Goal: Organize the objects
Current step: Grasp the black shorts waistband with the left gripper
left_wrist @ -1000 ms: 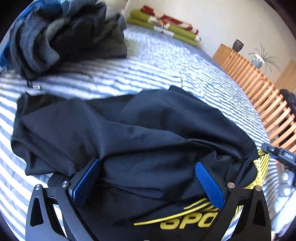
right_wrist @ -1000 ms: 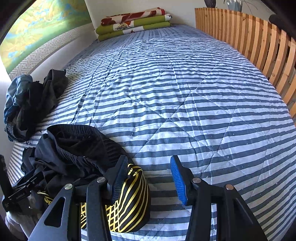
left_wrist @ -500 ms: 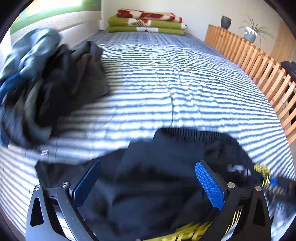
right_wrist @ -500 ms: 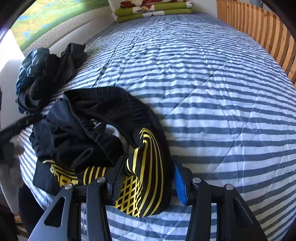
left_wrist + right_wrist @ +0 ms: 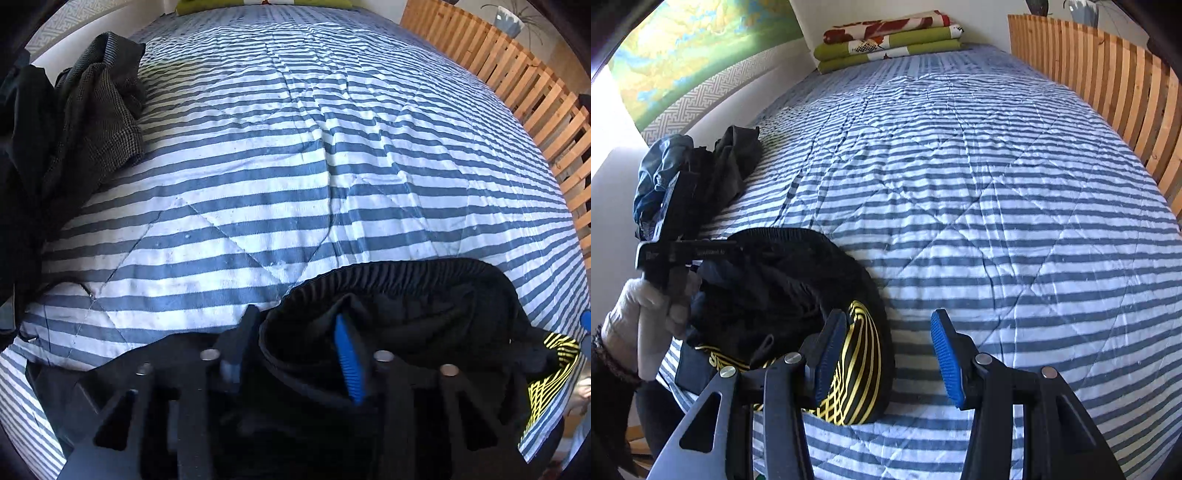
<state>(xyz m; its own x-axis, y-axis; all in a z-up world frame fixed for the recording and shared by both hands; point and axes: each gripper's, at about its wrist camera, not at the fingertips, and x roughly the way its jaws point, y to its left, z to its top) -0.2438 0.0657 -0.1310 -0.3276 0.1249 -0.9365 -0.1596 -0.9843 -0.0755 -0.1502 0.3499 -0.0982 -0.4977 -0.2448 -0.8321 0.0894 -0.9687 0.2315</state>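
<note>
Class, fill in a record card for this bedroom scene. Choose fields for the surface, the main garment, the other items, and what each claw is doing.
Surface: blue-and-white striped bedspread
Main garment: black-and-yellow shorts, crumpled at the near edge
Left claw: closed on bunched waistband fabric
Right claw: open, one finger against the yellow-striped part
Other clothes: dark pile by the wall, apart from the shorts
Far end: folded blankets
Side: wooden slatted rail
</note>
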